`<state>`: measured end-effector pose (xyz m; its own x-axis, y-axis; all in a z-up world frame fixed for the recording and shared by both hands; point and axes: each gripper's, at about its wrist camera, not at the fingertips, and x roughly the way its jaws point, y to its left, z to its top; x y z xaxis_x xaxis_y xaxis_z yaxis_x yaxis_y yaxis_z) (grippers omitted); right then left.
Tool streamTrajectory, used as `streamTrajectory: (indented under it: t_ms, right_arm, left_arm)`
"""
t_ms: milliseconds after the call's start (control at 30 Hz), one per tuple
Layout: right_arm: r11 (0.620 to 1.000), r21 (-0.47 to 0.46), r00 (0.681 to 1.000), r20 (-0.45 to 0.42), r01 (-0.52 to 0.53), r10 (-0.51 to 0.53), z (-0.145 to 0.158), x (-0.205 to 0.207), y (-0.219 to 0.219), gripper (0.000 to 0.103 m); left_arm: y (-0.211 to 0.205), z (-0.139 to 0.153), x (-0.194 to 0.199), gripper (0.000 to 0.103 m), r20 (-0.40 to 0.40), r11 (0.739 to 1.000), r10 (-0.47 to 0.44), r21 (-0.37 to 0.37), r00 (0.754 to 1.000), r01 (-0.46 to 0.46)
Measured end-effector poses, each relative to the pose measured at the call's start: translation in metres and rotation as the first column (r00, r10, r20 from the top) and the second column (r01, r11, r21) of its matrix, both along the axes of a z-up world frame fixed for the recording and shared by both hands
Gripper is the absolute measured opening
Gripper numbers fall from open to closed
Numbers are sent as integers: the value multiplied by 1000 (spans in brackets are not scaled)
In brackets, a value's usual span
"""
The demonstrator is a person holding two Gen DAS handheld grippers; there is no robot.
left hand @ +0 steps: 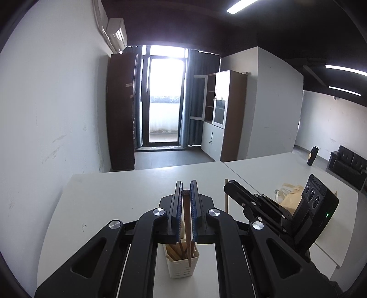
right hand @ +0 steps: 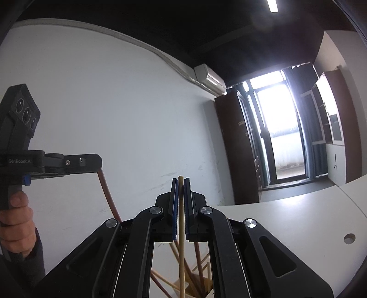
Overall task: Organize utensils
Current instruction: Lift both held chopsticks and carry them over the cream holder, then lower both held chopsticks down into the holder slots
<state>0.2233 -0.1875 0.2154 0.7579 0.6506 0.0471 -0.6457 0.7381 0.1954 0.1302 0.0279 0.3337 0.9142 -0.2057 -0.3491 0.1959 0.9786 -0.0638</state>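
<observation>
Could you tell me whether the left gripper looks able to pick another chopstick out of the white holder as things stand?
Probably not: the left gripper is shut on a dark chopstick above the white holder.

strong backlight from the glass balcony door (left hand: pixel 163 100) ahead of the left tool (left hand: pixel 185 190), blown out white with halo bleeding onto the curtains. same door (right hand: pixel 278 130) flares up and to the right of the right tool (right hand: pixel 180 182), streaking the frame. ceiling strip lights (left hand: pixel 240 5) glare overhead; ceiling otherwise near black. table (left hand: pixel 110 194) evenly lit, soft shadows. heavy fisheye bending and dark vignette at corners. focus sharp, slight softness at edges.
</observation>
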Motion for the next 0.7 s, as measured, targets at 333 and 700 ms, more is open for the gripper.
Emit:
streamTrajectory:
  t_ms: [333, 700]
  right_arm:
    - [997, 79, 998, 61, 16, -21, -23, 25, 2, 5]
    - [997, 56, 998, 48, 43, -46, -52, 48, 13, 5]
  left_arm:
    - [1, 5, 28, 6, 26, 1000, 18, 16, 999, -19]
    - [-5, -36, 65, 6, -72, 999, 5, 34, 997, -3]
